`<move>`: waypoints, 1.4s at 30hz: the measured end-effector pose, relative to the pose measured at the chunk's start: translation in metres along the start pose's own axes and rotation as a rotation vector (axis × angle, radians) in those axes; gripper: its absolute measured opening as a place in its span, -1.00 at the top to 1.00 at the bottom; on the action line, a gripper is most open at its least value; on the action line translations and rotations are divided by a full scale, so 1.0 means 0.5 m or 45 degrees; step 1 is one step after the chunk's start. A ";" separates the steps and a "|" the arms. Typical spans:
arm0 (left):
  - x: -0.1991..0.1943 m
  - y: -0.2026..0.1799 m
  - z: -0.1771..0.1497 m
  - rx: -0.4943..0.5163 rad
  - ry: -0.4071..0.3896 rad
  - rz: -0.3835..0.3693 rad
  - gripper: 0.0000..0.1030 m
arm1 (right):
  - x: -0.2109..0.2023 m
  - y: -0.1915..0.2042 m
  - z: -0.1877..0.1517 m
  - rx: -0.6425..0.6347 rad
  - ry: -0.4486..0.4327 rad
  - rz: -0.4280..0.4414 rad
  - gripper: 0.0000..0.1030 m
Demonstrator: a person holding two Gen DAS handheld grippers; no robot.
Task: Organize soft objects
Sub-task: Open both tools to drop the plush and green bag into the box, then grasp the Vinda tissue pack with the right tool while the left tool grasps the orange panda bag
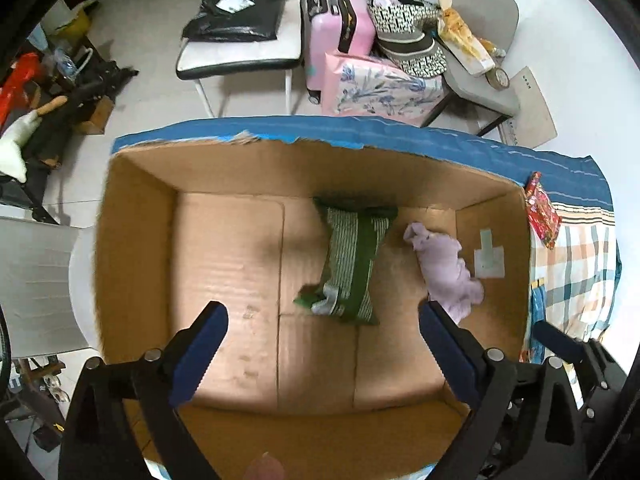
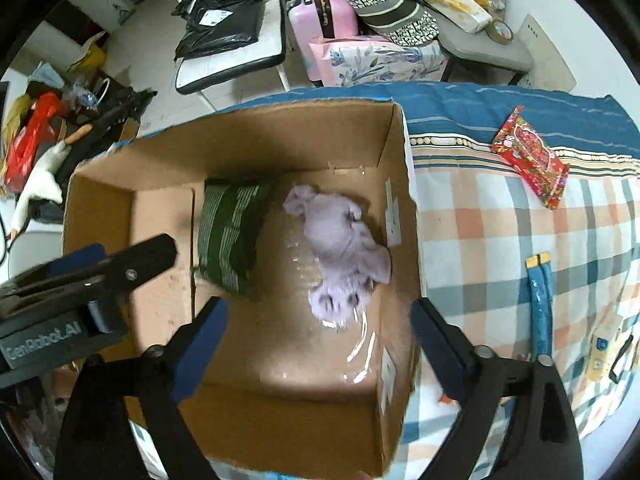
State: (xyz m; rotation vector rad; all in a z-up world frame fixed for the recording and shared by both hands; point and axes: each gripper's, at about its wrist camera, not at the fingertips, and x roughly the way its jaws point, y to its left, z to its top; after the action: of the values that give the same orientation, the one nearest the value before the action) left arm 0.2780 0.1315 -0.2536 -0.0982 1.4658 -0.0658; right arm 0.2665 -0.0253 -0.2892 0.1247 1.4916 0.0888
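Observation:
An open cardboard box [image 1: 136, 240] [image 2: 360, 136] stands on a cloth-covered table. Inside lie a green striped pillow [image 1: 352, 264] [image 2: 232, 236] and a lilac plush toy [image 1: 444, 264] [image 2: 340, 248], side by side on the box floor. My left gripper [image 1: 320, 320] is open and empty above the box's near half. My right gripper [image 2: 316, 316] is open and empty above the box, just near of the plush toy. The left gripper also shows at the left of the right wrist view [image 2: 132, 264].
A red snack packet [image 2: 532, 156] [image 1: 542, 212] and a blue strap [image 2: 540, 304] lie on the plaid cloth [image 2: 500, 240] right of the box. Beyond the table stand a white chair with black bags [image 1: 240, 12], a pink suitcase [image 1: 340, 32] and a grey chair [image 1: 480, 40].

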 end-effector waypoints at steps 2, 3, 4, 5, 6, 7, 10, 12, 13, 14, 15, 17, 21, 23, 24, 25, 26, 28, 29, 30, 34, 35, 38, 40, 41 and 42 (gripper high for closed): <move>-0.024 0.004 -0.027 -0.002 -0.024 0.024 -0.90 | -0.017 0.005 -0.021 -0.027 0.000 -0.001 -1.00; -0.034 0.005 -0.040 0.000 -0.036 0.037 -0.90 | -0.026 0.008 -0.032 -0.041 0.000 -0.010 -1.00; -0.045 0.006 -0.053 -0.003 -0.046 0.046 -0.90 | -0.034 0.010 -0.039 -0.054 -0.001 -0.017 -1.00; -0.054 0.008 -0.065 -0.008 -0.055 0.052 -0.90 | -0.043 0.014 -0.048 -0.067 -0.005 -0.015 -1.00; -0.066 0.009 -0.081 -0.012 -0.069 0.064 -0.90 | -0.054 0.018 -0.059 -0.081 -0.010 -0.011 -1.00; -0.075 0.011 -0.090 -0.017 -0.079 0.072 -0.90 | -0.065 0.022 -0.070 -0.092 -0.016 -0.013 -1.00; -0.103 0.013 -0.124 -0.037 -0.097 0.078 -0.90 | -0.099 0.029 -0.099 -0.119 -0.041 0.003 -1.00; -0.122 0.013 -0.144 -0.050 -0.115 0.072 -0.90 | -0.122 0.029 -0.119 -0.129 -0.051 0.037 -1.00; -0.130 0.012 -0.152 -0.054 -0.123 0.071 -0.90 | -0.131 0.029 -0.126 -0.133 -0.055 0.043 -1.00; -0.142 0.008 -0.162 -0.058 -0.134 0.070 -0.90 | -0.142 0.027 -0.135 -0.139 -0.064 0.049 -1.00; -0.153 0.004 -0.169 -0.062 -0.146 0.070 -0.90 | -0.155 0.021 -0.145 -0.141 -0.075 0.065 -1.00; -0.179 -0.013 -0.187 -0.067 -0.178 0.070 -0.90 | -0.176 0.009 -0.159 -0.130 -0.090 0.091 -1.00; -0.217 -0.075 -0.210 -0.039 -0.218 0.055 -0.90 | -0.219 -0.051 -0.192 -0.090 -0.134 0.129 -1.00; -0.231 -0.131 -0.228 -0.001 -0.233 0.034 -0.90 | -0.238 -0.102 -0.209 -0.060 -0.148 0.128 -1.00; -0.233 -0.166 -0.238 0.025 -0.229 0.013 -0.90 | -0.249 -0.140 -0.222 -0.039 -0.153 0.126 -1.00; -0.232 -0.193 -0.246 0.044 -0.223 0.000 -0.91 | -0.256 -0.168 -0.229 -0.022 -0.156 0.123 -1.00; -0.225 -0.238 -0.256 0.074 -0.206 -0.026 -0.90 | -0.264 -0.202 -0.239 -0.003 -0.160 0.113 -1.00; -0.203 -0.298 -0.266 0.107 -0.163 -0.070 -0.90 | -0.276 -0.283 -0.265 0.035 -0.161 0.058 -1.00; -0.184 -0.336 -0.271 0.124 -0.123 -0.095 -0.90 | -0.278 -0.321 -0.276 0.057 -0.155 0.029 -1.00; -0.165 -0.365 -0.275 0.139 -0.091 -0.117 -0.90 | -0.277 -0.372 -0.290 0.088 -0.141 -0.008 -1.00; -0.063 -0.480 -0.279 0.225 0.045 -0.096 -0.90 | -0.251 -0.536 -0.333 0.219 -0.084 -0.082 -1.00; -0.034 -0.501 -0.276 0.240 0.065 -0.061 -0.90 | -0.241 -0.575 -0.341 0.259 -0.074 -0.082 -1.00; 0.050 -0.535 -0.273 0.217 0.174 -0.027 -0.90 | -0.202 -0.688 -0.357 0.359 -0.033 -0.090 -1.00; 0.107 -0.543 -0.273 0.177 0.252 -0.026 -0.90 | -0.172 -0.740 -0.354 0.391 -0.005 -0.102 -1.00; 0.124 -0.541 -0.276 0.167 0.278 -0.025 -0.90 | -0.155 -0.764 -0.351 0.390 0.006 -0.103 -1.00; 0.143 -0.543 -0.276 0.158 0.301 -0.022 -0.90 | -0.139 -0.779 -0.345 0.384 0.021 -0.103 -1.00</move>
State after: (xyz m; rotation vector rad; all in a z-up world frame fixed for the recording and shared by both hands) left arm 0.1523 -0.1497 -0.3094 -0.0019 1.6927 -0.1876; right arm 0.0819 -0.4158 -0.2868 0.3068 1.5175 -0.2013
